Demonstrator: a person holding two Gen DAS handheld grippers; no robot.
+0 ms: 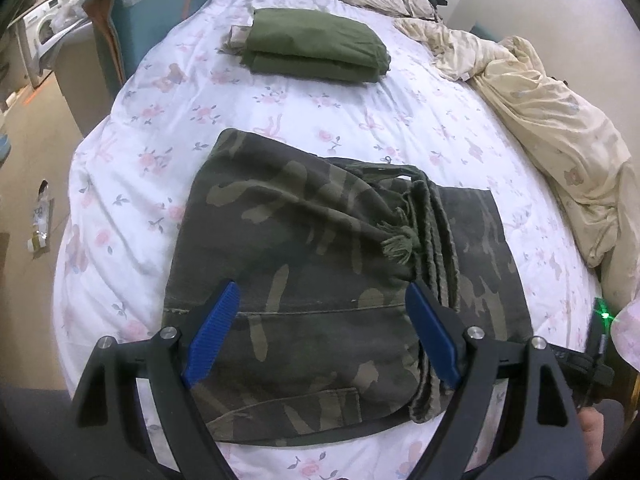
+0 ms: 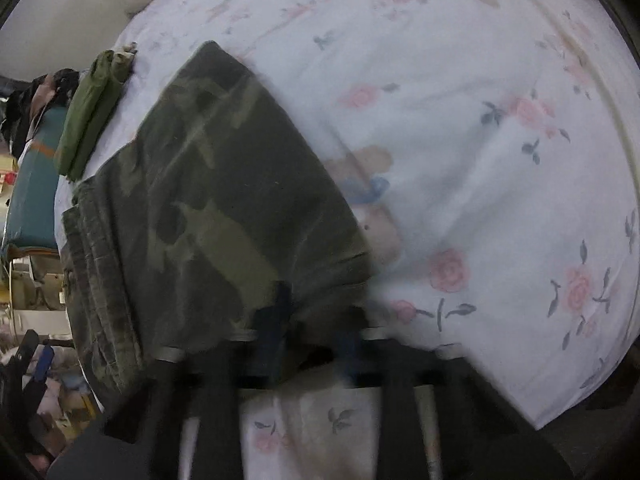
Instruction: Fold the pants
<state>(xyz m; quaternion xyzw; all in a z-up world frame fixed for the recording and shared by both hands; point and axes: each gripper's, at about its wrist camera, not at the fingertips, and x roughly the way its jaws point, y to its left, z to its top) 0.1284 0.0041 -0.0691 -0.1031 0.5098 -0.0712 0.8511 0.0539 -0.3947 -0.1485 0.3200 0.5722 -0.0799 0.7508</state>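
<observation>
— How did the left gripper [image 1: 322, 290] stand?
— Jaws wide apart, holding nothing, above the folded camouflage pants [image 1: 300, 240] on the bed's floral sheet [image 1: 400, 120].
— And the right gripper [image 2: 312, 320]?
— Blurred at the pants' near edge; I couldn't tell whether it gripped cloth.
— Farther back?
— A folded green garment [image 1: 316, 44], and a crumpled cream quilt [image 1: 552, 120] to the right.

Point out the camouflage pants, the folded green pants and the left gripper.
camouflage pants [image 1: 304, 248]: left wrist view, top folded layer.
folded green pants [image 1: 316, 46]: left wrist view, upper face of the stack.
left gripper [image 1: 322, 300]: left wrist view, midway between the blue fingertips.
</observation>
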